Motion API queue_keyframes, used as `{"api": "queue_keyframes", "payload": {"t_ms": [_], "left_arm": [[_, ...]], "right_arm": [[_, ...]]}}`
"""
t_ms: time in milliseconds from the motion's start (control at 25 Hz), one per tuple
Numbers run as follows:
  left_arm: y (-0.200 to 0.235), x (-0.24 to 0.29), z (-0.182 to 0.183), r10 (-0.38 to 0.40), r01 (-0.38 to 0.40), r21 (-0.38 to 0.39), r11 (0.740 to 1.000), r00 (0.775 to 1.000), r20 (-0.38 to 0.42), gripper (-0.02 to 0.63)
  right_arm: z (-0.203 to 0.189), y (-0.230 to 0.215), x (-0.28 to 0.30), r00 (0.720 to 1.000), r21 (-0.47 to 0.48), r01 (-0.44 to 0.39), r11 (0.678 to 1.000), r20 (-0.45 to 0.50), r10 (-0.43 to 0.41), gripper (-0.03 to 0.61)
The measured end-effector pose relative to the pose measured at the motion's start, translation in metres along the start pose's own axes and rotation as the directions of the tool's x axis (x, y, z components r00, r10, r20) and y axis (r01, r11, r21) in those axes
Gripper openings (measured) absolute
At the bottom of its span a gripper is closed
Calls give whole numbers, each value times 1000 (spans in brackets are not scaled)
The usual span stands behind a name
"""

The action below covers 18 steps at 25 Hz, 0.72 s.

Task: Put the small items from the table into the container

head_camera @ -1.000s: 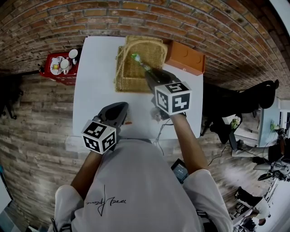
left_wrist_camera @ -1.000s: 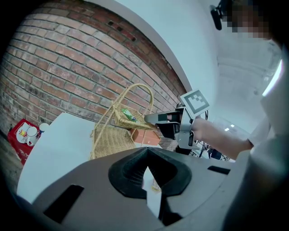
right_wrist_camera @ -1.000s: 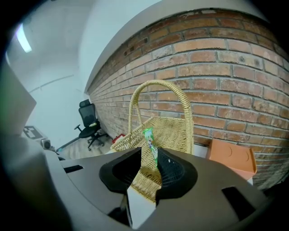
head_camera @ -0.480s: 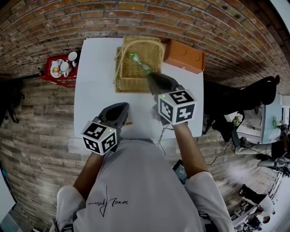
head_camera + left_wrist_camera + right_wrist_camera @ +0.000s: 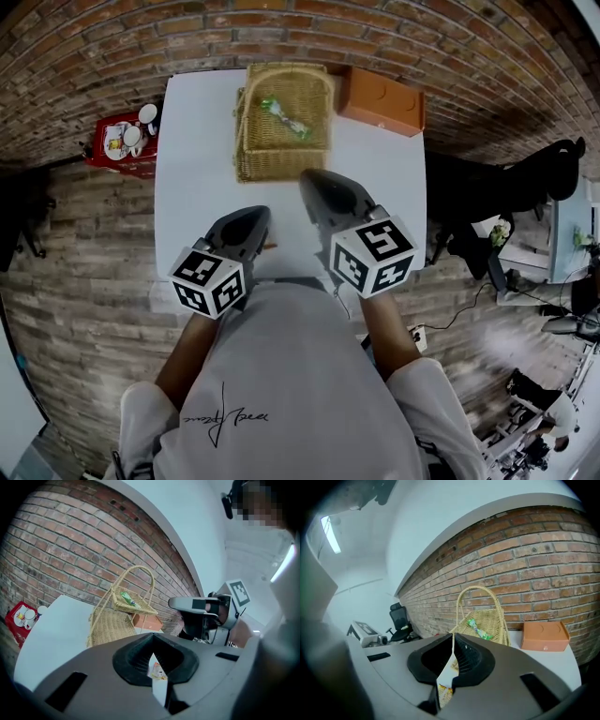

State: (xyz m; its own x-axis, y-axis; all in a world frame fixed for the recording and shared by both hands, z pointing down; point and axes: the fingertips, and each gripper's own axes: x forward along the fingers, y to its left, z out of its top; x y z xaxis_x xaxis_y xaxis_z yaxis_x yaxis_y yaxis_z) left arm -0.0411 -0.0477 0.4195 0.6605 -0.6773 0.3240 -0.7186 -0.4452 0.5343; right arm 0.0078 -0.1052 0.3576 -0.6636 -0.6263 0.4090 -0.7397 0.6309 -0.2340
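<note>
Packet [image 5: 270, 247], small, orange, lies on worktop [image 5: 197, 169] just beside left hand-held gripper [image 5: 253, 217]. Looks light, thin, crinkly and probably slippery; pinch across one edge. Green sweet [image 5: 283, 117] already in basket [image 5: 281, 159]. Left jaws pressed together, empty, tilted slightly down. Right hand-held gripper [image 5: 314, 180] closing to near-touch, empty, short of basket.

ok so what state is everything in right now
left tool, shut, empty
right tool, shut, empty
basket, upright, handle up
green packet, lying in the basket
box, lid closed
small packet, loose on the table by the left tool
</note>
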Motion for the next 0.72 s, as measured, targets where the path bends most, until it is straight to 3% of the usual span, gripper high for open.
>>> {"api": "queue_keyframes", "payload": {"t_ms": [720], "left_arm": [[-15, -7, -8, -19, 20, 32, 999, 1000, -20, 8]], "right_arm": [[-64, 20, -29, 996, 13, 33, 999, -82, -31, 21]]}}
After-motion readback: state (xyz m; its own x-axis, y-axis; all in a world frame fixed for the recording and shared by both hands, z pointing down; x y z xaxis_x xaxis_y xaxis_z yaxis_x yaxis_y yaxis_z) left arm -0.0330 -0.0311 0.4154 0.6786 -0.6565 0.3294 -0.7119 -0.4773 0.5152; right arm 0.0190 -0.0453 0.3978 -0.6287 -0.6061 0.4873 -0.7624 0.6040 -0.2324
